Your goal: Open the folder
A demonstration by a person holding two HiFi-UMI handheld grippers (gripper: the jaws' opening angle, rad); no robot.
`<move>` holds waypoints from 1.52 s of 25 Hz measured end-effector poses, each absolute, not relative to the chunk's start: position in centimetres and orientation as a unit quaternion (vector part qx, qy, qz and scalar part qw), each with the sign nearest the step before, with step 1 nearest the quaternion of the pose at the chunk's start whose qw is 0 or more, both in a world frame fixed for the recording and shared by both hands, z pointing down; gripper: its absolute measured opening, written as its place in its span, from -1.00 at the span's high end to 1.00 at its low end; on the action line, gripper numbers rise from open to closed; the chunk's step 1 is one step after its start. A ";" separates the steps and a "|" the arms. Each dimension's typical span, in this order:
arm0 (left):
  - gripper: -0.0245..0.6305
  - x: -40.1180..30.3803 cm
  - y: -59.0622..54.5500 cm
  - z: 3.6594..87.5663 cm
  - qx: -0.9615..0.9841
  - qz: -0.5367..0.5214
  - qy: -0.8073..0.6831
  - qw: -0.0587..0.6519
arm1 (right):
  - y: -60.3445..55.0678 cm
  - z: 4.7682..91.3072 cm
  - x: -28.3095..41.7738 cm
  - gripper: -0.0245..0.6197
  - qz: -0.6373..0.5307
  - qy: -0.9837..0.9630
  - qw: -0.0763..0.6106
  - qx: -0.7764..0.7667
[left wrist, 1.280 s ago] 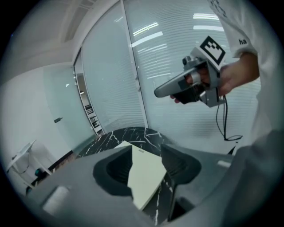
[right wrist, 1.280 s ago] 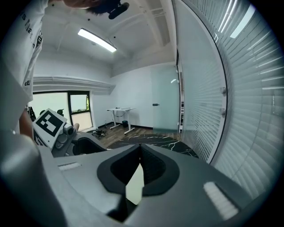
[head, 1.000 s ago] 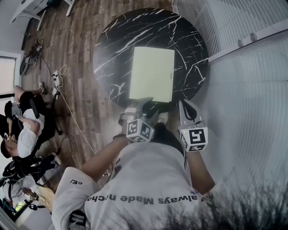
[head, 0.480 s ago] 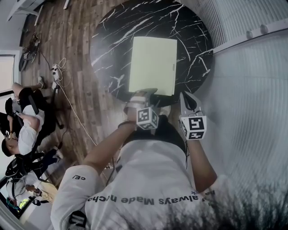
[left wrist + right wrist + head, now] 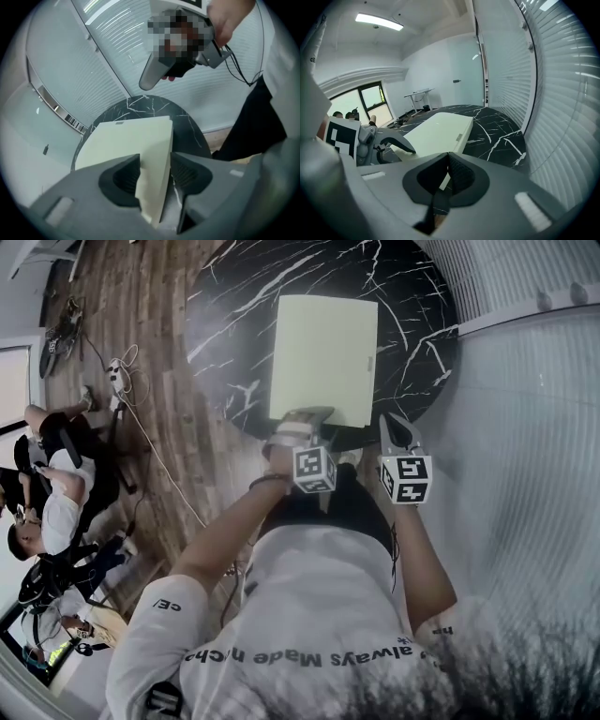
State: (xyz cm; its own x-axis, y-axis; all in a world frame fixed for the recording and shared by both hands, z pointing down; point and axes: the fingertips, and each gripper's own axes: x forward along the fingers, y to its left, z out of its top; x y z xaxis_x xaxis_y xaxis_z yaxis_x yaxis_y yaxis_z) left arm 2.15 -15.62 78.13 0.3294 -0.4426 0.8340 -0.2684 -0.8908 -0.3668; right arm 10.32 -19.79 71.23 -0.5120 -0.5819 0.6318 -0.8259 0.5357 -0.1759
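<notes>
A pale yellow-green folder (image 5: 323, 357) lies shut and flat on a round black marble table (image 5: 234, 306). My left gripper (image 5: 305, 418) is at the folder's near left corner. In the left gripper view its jaws straddle that corner of the folder (image 5: 126, 140) and are closing, with a gap still showing at the pads. My right gripper (image 5: 398, 426) hangs just off the table's rim by the folder's near right corner, with its jaws shut on nothing. In the right gripper view the folder (image 5: 438, 131) lies ahead and the left gripper (image 5: 384, 140) is at the left.
Slatted window blinds (image 5: 525, 381) run close along the table's right side. A wood floor (image 5: 169, 427) lies to the left, with a cable and power strip (image 5: 117, 381). Seated people (image 5: 47, 502) are further left. The table's near rim (image 5: 361, 439) is right under both grippers.
Both grippers have come down and forward to the folder's near edge. The left one now has the folder's corner between its jaws.
</notes>
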 end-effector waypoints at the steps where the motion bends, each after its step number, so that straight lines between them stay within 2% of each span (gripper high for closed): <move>1: 0.30 2.1 -15.8 78.2 -0.810 -0.538 0.219 0.084 | -19.9 71.7 10.3 0.92 0.241 -0.836 0.260 0.418; 10: 0.39 2.0 -15.9 78.8 -0.811 -0.538 0.215 0.077 | -19.6 75.6 9.4 0.80 0.301 -0.825 0.265 0.398; 18: 0.48 2.2 -15.7 78.8 -0.815 -0.536 0.206 0.083 | -19.1 78.0 9.0 0.83 0.315 -0.815 0.294 0.386; 31: 0.48 2.2 -15.4 77.8 -0.821 -0.524 0.213 0.074 | -18.6 78.4 8.6 0.92 0.269 -0.822 0.340 0.368; 38: 0.55 2.1 -15.4 76.3 -0.821 -0.512 0.237 0.089 | -18.5 78.3 8.7 0.92 0.274 -0.826 0.339 0.358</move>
